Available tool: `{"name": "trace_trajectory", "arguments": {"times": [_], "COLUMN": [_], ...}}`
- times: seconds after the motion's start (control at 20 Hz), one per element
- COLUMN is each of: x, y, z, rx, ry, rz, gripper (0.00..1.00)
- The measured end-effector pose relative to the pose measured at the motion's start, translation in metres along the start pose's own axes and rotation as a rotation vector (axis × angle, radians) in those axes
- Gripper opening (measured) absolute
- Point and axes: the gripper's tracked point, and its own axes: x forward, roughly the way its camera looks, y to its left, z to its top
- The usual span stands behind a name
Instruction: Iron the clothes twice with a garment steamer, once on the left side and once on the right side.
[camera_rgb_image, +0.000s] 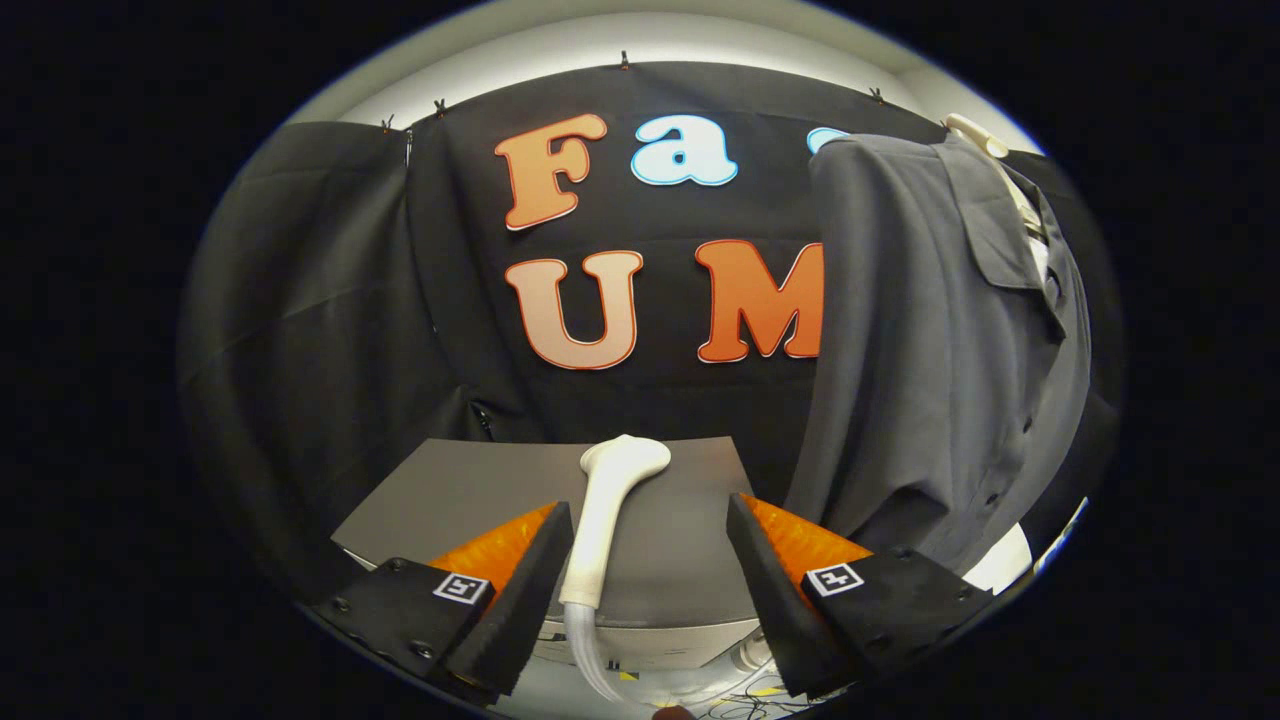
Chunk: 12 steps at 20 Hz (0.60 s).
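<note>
Wide jaws of the gripper (650, 560) either side of white steamer (608, 510) on grey table (470, 490), untouched; grey shirt (930, 340) beyond.

We see a booth walled in black cloth (330, 300), which hangs in soft folds and is pinned along its top edge by small dark clips (624, 60). Above the cloth runs a pale band of wall or ceiling (560, 45), evenly lit and brightest near the middle. Below, a bench (480, 490) with a flat, matte grey top stands against the cloth, its far edge meeting the wall and its left corner jutting toward us. Beneath its near edge we make out a lighter front panel (660, 640) and a tangle of thin cables (740, 700).
</note>
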Motion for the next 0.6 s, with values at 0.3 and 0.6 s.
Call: {"name": "trace_trajectory", "arguments": {"times": [0.3, 0.6], "x": [0.034, 0.077], "y": [0.023, 0.041], "z": [-0.022, -0.045], "rx": [-0.013, -0.045], "ry": [0.075, 0.152], "rz": [0.021, 0.023], "gripper": [0.99, 0.99]}}
